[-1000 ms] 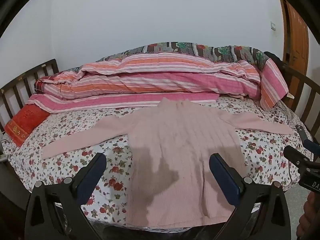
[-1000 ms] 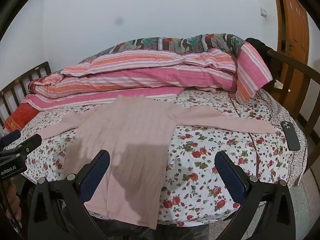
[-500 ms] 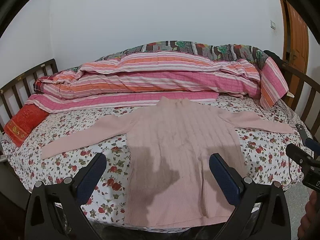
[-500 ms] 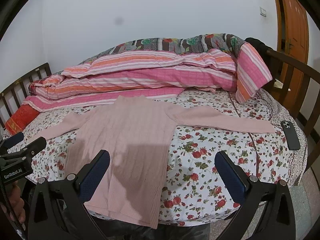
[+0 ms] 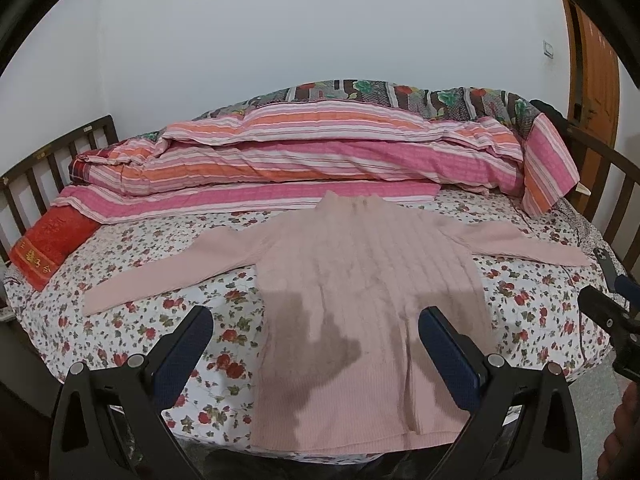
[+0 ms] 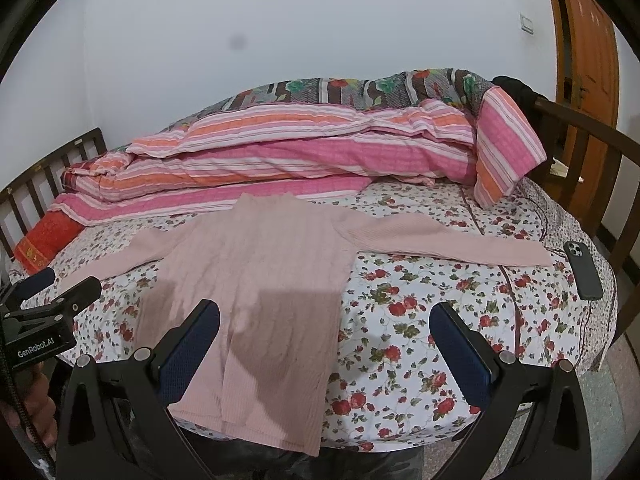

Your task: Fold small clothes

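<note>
Floral bedsheet carries a flat pink sweater, sleeves spread. Left gripper and right gripper hover wide open, empty; best pinch a sleeve cuff first.

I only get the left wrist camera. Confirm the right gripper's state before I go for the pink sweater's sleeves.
Observer: The right gripper is open, with its fingers wide apart and nothing between them.
Operator: Identify the dark thing at my right edge.
Observer: It is a phone, lying back up on the floral sheet. It sits just past the cuff of the pink sweater, on the right, with a narrow gap between them.
Operator: Describe the left gripper from outside.
Observer: The left gripper sits off the sweater's left side. A hand holds it from below, and its body reads GenRobot.AI.
</note>
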Demonstrator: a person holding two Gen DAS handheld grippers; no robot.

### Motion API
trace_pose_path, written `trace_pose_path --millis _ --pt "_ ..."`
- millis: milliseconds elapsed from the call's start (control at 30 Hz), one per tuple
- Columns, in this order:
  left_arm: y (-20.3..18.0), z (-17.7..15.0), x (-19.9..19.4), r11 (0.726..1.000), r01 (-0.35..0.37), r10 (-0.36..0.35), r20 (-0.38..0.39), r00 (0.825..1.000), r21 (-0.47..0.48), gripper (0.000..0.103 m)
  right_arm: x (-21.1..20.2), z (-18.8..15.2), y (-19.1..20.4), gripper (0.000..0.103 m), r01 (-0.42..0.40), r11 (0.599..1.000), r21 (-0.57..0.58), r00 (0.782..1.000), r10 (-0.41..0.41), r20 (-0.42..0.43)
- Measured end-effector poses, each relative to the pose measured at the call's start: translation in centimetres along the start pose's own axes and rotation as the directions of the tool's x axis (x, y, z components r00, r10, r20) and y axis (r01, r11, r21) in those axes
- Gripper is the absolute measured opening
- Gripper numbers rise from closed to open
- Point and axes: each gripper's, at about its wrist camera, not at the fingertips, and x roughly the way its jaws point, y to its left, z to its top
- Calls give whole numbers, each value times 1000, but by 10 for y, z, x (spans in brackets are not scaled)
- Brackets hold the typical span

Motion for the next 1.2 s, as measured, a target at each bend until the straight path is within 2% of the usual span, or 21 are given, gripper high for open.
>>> trace_pose_path --millis 1200 --pt "27 -2 -8 997 14 -12 17 1000 -71 103 -10 3 20 103 -22 999 -43 999 23 25"
